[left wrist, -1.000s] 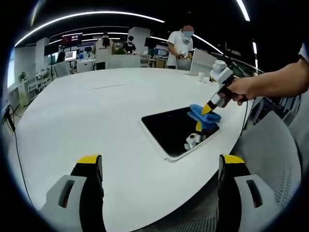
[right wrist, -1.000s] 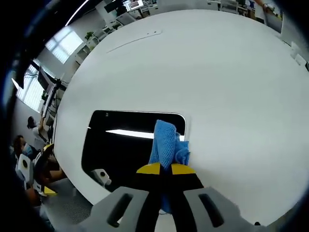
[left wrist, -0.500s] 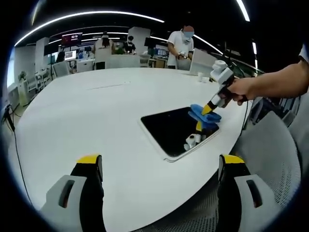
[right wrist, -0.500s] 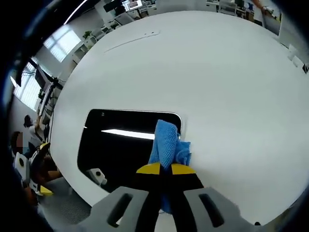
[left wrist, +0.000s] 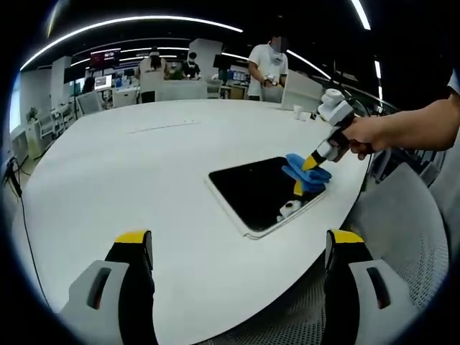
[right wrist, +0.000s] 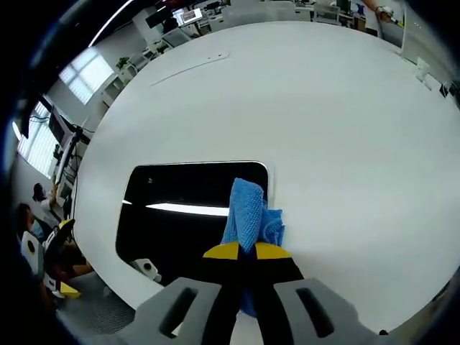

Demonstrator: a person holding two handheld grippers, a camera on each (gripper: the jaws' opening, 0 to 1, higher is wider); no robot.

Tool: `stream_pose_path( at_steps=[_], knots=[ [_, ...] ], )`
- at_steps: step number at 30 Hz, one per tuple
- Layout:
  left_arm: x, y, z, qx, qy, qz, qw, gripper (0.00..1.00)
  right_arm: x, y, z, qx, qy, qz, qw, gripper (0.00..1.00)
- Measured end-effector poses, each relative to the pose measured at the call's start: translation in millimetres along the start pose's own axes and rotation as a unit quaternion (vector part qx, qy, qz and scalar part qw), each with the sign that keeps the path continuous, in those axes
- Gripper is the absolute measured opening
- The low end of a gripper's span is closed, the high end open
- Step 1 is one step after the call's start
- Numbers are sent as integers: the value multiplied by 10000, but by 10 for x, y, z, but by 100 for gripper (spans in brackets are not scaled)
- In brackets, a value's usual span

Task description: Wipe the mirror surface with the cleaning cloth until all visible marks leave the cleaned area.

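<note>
A dark rectangular mirror (left wrist: 262,192) (right wrist: 183,208) with a pale frame lies flat on the big white table (left wrist: 129,180), near its edge. My right gripper (right wrist: 246,251) (left wrist: 314,161) is shut on a blue cleaning cloth (right wrist: 248,212) (left wrist: 305,171), which rests on the mirror's corner. A person's hand holds that gripper in the left gripper view. My left gripper (left wrist: 237,244) stands open over the table's near edge, well short of the mirror, with nothing between its jaws.
The table's edge (left wrist: 302,259) curves close past the mirror, with mesh chairs (left wrist: 410,237) beyond it. Small cups (left wrist: 298,111) stand at the far side of the table. Several people and desks are in the background (left wrist: 267,68).
The right gripper and cloth have shifted slightly along the mirror's corner. The left gripper has stayed put.
</note>
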State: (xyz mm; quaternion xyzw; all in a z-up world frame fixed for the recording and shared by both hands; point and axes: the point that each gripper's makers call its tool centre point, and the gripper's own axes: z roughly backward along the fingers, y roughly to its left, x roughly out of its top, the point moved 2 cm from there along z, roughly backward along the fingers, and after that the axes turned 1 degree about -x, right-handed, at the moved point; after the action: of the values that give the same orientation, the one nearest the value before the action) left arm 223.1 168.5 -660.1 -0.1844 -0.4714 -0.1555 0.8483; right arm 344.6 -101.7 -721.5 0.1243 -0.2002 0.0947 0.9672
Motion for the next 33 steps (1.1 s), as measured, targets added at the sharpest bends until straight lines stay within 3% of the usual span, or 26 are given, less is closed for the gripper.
stream_pose_path(
  at_steps=[17, 33],
  knots=[
    [4, -2, 3, 17, -12, 11, 10000, 99, -182, 42, 83, -17, 33, 11, 10000, 0],
    [1, 1, 1, 27, -10, 30, 10000, 99, -238, 47, 107, 42, 77, -120, 9999, 0]
  ],
)
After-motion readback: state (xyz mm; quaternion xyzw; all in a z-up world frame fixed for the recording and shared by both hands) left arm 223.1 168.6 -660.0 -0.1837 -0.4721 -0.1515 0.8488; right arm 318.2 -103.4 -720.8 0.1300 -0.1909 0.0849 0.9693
